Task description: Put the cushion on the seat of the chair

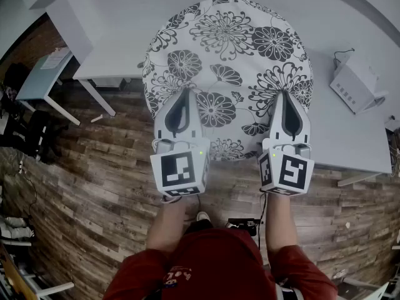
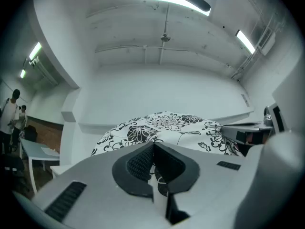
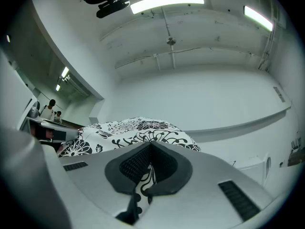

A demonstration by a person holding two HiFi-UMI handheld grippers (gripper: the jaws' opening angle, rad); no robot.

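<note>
Wood-plank floor (image 1: 94,186) fills the near ground of the head view, with the person's red top (image 1: 219,264) at the bottom edge and both forearms reaching forward. The left gripper (image 1: 185,92) and the right gripper (image 1: 286,95) are side by side, each carrying its marker cube toward the person.

In the left gripper view the left gripper (image 2: 153,147) is pressed onto a fold of patterned fabric. In the right gripper view the right gripper (image 3: 150,147) pinches the same fabric. Both hold the near rim of the cushion (image 1: 231,55), which is round, white, with black flower print.

The cushion overhangs the near edge of the white surface (image 1: 350,136), and its far part lies over that surface. Whether it rests there or is held clear cannot be told.

A white box (image 1: 353,83) sits near the surface's right edge, apart from the cushion. A small pale-topped table (image 1: 44,74) stands at far left.
</note>
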